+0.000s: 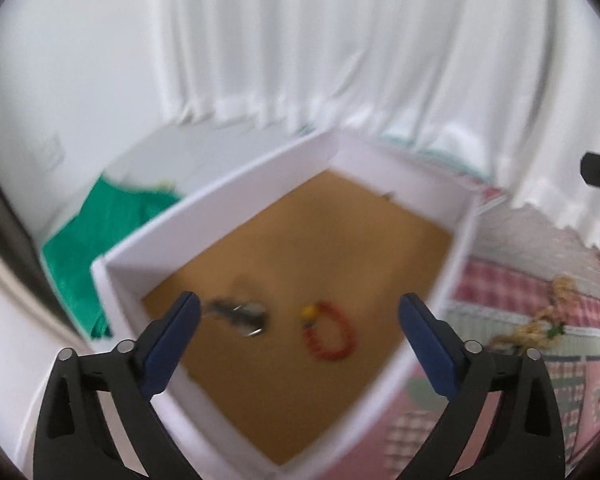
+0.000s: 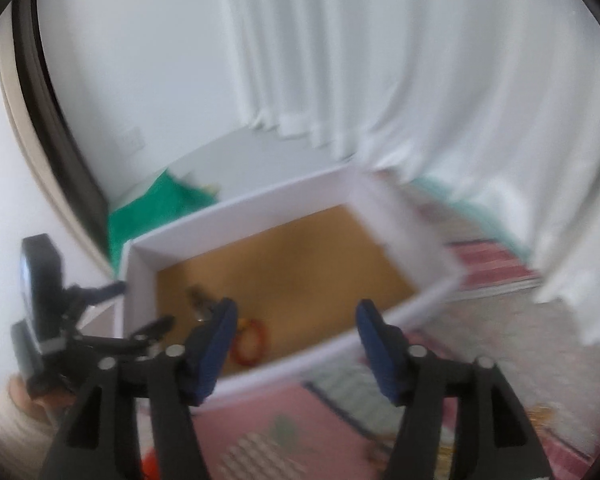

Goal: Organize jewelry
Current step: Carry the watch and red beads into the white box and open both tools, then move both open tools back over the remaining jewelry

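Note:
A white box (image 1: 220, 188) with a brown floor holds a red bead bracelet (image 1: 330, 336) and a blurred silver piece (image 1: 240, 314). My left gripper (image 1: 300, 312) hangs open above the box's near corner, and both pieces lie on the floor below the gap, free of its blue pads. In the right wrist view my right gripper (image 2: 296, 316) is open over the near wall of the box (image 2: 236, 208), nothing between its fingers. The bracelet (image 2: 252, 340) and silver piece (image 2: 198, 300) lie just left of it. The left gripper (image 2: 136, 308) shows there at the box's left corner.
The box rests on a pink and white checked quilt (image 1: 520, 284). A braided straw-coloured piece (image 1: 540, 320) lies on the quilt to the right. A green cloth (image 1: 100, 232) sits behind the box's left side. White curtains (image 1: 340, 60) hang behind. A hand and sleeve (image 2: 8, 404) hold the left gripper.

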The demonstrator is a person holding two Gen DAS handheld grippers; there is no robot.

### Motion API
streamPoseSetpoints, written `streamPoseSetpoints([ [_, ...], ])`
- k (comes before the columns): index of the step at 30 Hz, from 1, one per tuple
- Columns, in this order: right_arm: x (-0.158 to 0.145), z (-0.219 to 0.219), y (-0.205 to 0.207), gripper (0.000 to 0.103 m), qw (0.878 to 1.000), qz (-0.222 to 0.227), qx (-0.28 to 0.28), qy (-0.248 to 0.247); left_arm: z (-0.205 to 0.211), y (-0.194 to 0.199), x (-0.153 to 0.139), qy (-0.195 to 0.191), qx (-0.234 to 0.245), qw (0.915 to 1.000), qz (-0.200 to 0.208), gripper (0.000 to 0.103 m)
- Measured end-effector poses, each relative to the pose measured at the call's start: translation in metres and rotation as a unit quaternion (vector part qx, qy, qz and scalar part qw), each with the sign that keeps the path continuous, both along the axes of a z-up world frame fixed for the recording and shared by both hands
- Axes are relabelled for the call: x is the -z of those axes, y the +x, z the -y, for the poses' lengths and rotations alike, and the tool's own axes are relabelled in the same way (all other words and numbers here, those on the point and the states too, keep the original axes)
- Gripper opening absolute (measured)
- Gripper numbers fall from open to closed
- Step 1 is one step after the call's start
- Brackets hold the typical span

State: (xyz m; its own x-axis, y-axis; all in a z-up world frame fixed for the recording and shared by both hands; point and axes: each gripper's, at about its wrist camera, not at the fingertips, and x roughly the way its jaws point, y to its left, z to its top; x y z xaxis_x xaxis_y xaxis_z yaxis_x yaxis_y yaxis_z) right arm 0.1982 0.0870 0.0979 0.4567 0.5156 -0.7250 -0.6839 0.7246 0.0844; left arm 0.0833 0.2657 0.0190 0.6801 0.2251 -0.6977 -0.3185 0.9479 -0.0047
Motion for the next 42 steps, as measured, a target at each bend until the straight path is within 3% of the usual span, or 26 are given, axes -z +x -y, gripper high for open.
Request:
streamPoseSetpoints([
  [4,-0.032,0.077,-0.017,0.069,0.995,0.075,0.063,-0.020,0.053,0.006,-0.015,-0.009,0.082,0.9965,0.011,0.099],
  [8,-0.040,0.147,-0.031,0.069,0.990,0.074,0.116,-0.016,0.099,0.010,-0.005,-0.016,0.124,0.9919,0.018,0.099],
  [10,-0.039,0.177,-0.035,0.069,0.988,0.069,0.140,-0.011,0.122,0.014,0.006,-0.015,0.152,0.9883,-0.006,0.099],
  [13,-0.027,0.224,-0.048,0.070,0.980,0.063,0.189,-0.013,0.154,0.019,0.031,-0.035,0.187,0.9792,-0.071,0.099],
  [18,0.012,0.273,-0.071,0.070,0.969,0.024,0.247,-0.017,0.186,0.007,0.049,-0.025,0.198,0.9769,-0.075,0.100],
  [21,0.040,0.297,-0.089,0.070,0.963,-0.015,0.270,0.013,0.198,0.000,0.051,-0.015,0.213,0.9747,-0.068,0.100],
  [26,0.081,0.316,-0.115,0.070,0.949,-0.073,0.300,0.063,0.207,-0.015,0.053,0.019,0.220,0.9726,-0.073,0.100],
  [30,0.097,0.312,-0.123,0.070,0.948,-0.101,0.298,0.058,0.202,-0.020,0.061,0.003,0.220,0.9712,-0.091,0.100],
  [42,0.094,0.302,-0.132,0.070,0.951,-0.105,0.285,0.057,0.215,-0.026,0.058,-0.007,0.242,0.9654,-0.096,0.100],
])
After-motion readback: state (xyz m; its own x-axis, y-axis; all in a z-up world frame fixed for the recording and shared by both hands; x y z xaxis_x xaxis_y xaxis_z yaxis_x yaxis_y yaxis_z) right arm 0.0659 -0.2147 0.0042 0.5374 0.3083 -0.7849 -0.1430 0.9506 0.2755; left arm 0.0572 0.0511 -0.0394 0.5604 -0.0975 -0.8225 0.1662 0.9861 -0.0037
